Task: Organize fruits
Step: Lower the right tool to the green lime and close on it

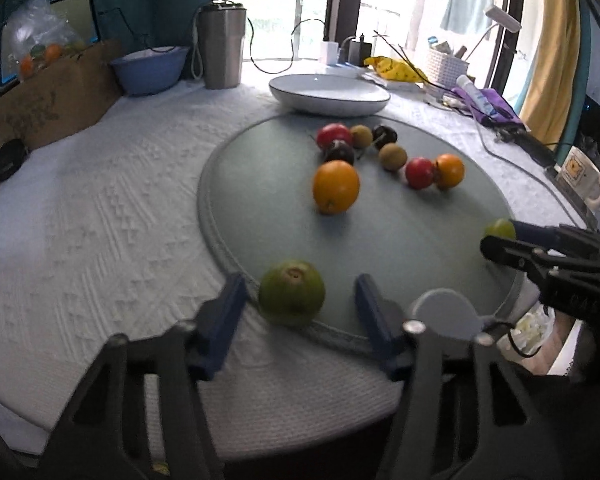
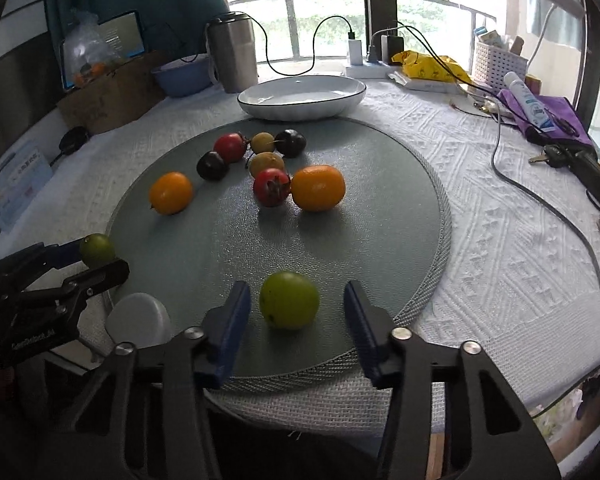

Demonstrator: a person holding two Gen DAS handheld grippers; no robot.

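Note:
Several fruits lie on a round grey-green mat: two oranges, red, dark and brownish small fruits, and two green ones. My left gripper is open, its blue fingers on either side of a green fruit at the mat's near edge, without touching it. My right gripper is open around the other green fruit, apart from it. Each gripper shows in the other's view, the right one and the left one. An empty white dish stands behind the mat.
A steel tumbler, a blue bowl, a cardboard box with a bag of fruit, a basket, chargers and cables crowd the far and right parts of the white-clothed table.

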